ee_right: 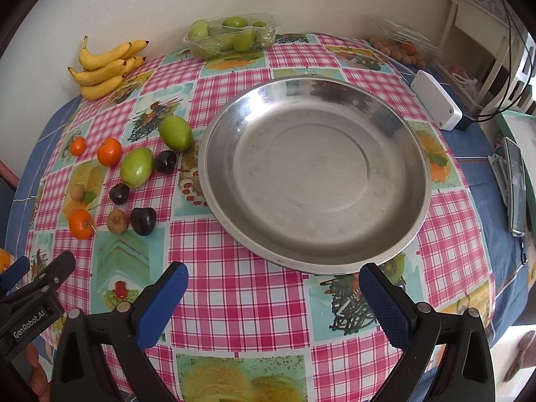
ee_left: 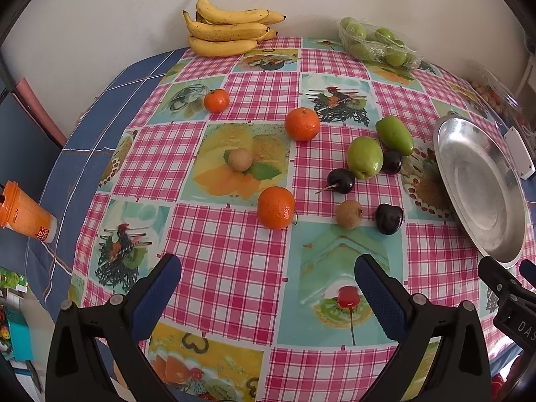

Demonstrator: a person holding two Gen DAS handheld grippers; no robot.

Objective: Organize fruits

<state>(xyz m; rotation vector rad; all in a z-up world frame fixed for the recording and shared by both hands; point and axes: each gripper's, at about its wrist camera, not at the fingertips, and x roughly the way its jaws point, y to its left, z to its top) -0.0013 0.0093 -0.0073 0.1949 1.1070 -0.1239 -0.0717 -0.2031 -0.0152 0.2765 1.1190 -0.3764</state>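
Loose fruit lies on the checked tablecloth: three tangerines, the nearest in front of my left gripper, two green fruits, three dark plums and two small brown fruits. An empty steel plate stands to their right, just beyond my right gripper. Both grippers are open, empty and held above the near table edge.
A banana bunch and a wrapped tray of green fruits sit at the back by the wall. An orange cup lies far left. A white box and a phone are right of the plate.
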